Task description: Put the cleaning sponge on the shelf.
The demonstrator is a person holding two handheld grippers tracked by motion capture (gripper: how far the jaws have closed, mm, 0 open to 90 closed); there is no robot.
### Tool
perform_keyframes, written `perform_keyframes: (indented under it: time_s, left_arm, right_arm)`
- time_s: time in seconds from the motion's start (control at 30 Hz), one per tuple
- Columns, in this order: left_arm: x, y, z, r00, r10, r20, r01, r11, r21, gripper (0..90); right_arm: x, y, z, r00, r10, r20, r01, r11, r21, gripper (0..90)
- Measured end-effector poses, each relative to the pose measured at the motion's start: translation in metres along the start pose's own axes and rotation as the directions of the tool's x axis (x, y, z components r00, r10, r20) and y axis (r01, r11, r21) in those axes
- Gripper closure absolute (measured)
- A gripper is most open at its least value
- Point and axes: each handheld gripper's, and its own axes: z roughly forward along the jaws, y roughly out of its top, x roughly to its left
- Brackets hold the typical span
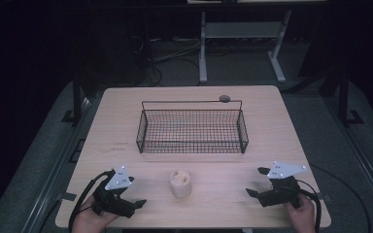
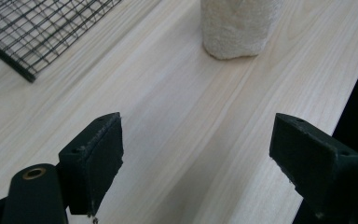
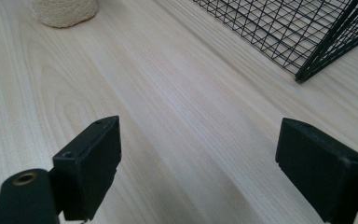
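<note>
Loofah piece (image 1: 180,183) stands upright on our desk (image 1: 223,170), before the wire basket (image 1: 192,127). Flanking it, we hold left tongs (image 1: 135,191) and right tongs (image 1: 257,181) with jaws apart, empty

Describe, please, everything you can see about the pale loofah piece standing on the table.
The loofah piece is a short, cream-coloured cylinder with a rough, fibrous surface and hollows in its top. It stands upright on the light wooden table, near the front edge, in front of the wire basket and apart from it. Nothing but the table touches it.

No readable text, labels, brands or numbers on anything in view.
</note>
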Motion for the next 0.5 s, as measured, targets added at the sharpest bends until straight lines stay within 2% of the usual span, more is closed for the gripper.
perform_keyframes:
  time_s: [0.5]
  left_arm:
    - [-0.008, 0.030, 0.011, 0.9967, 0.067, 0.045, -0.068, 0.9976, 0.011, 16.7]
  right_arm:
    - [0.000, 0.000, -0.001, 1.0000, 0.004, -0.004, -0.004, 1.000, -0.007, 13.6]
